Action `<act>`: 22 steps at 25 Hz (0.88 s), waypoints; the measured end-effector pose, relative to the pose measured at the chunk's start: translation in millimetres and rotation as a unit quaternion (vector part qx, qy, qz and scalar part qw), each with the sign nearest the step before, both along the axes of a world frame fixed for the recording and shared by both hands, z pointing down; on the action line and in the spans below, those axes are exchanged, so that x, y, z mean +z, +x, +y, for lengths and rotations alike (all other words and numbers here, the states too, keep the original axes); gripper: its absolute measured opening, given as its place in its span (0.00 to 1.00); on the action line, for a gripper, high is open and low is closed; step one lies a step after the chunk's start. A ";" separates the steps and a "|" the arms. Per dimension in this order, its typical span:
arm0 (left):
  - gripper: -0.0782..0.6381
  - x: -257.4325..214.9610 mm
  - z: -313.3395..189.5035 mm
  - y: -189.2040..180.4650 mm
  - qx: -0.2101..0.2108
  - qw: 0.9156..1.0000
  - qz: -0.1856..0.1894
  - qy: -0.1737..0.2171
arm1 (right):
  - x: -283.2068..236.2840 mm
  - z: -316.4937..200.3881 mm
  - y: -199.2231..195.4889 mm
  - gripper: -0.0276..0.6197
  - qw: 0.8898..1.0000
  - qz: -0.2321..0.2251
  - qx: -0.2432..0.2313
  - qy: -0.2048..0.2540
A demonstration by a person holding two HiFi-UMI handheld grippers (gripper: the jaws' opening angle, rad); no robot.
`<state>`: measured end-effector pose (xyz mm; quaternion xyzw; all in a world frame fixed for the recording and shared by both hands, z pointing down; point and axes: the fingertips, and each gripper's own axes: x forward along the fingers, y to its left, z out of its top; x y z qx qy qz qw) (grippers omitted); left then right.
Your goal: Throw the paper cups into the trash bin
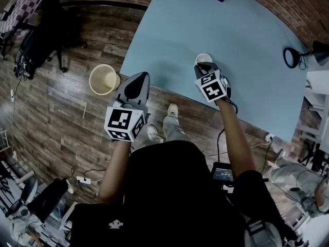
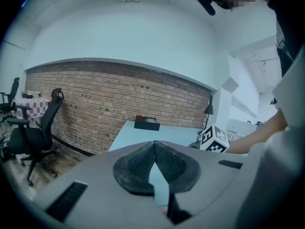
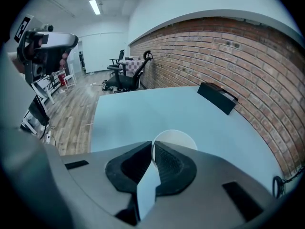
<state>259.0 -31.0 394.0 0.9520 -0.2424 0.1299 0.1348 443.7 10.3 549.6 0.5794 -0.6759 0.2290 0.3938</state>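
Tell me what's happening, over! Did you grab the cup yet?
Right gripper shut on the paper cup rim, cup on the table. Left gripper shut, empty. Trash bin on the floor, left gripper roughly between.

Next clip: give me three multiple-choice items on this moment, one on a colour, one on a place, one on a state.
1. What colour is the table?
A brown
B light blue
C white

2. Where is the bin?
A on the floor, left of the table
B on the table
C held in the air

3. How do the right gripper's jaws stand to the cup?
A wide open above it
B shut beside it, on nothing
C shut on its wall

Answers:
1 B: the head view shows a light blue top.
2 A: the head view shows the bin on the wooden boards past the table's left edge.
3 C: the right gripper view shows the cup's wall pinched between the pads.
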 end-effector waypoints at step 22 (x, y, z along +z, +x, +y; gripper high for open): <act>0.12 -2.6 -16.2 10.4 -0.036 0.999 -0.003 0.003 | -57.3 -37.6 -2.8 0.07 0.994 -0.045 -0.011 0.099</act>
